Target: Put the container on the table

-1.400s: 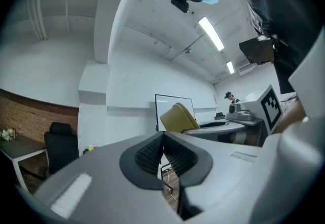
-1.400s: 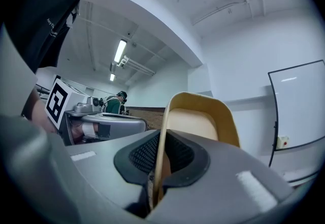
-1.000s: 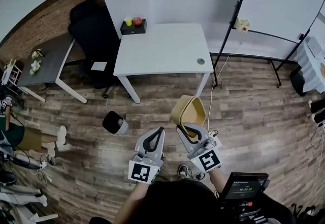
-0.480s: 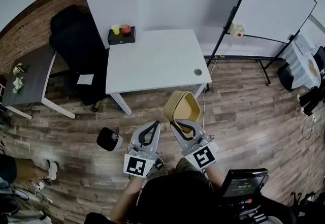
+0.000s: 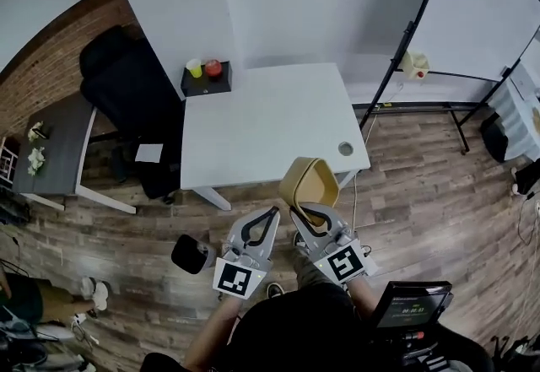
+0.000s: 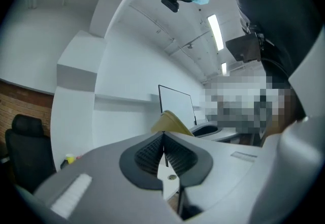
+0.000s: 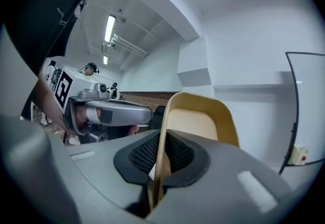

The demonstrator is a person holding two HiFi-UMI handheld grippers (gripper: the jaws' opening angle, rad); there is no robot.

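Observation:
A tan plastic container [image 5: 310,183] hangs tilted in the air just off the near edge of the white table [image 5: 266,121]. My right gripper [image 5: 305,212] is shut on its near wall; in the right gripper view the container [image 7: 200,121] rises between the black pads. The left gripper [image 5: 268,218] is shut with nothing in it, level beside the right one. In the left gripper view its pads [image 6: 152,154] meet, and the container [image 6: 170,124] shows beyond them.
A black box with a yellow cup and a red object [image 5: 207,75] sits at the table's far left corner. A black office chair [image 5: 131,100] stands left of the table, a whiteboard stand [image 5: 405,41] to its right. A small dark bin [image 5: 192,254] stands on the wooden floor.
Both grippers have moved toward the white table with the container; the table now lies much closer ahead of them. The jaws stand as before.

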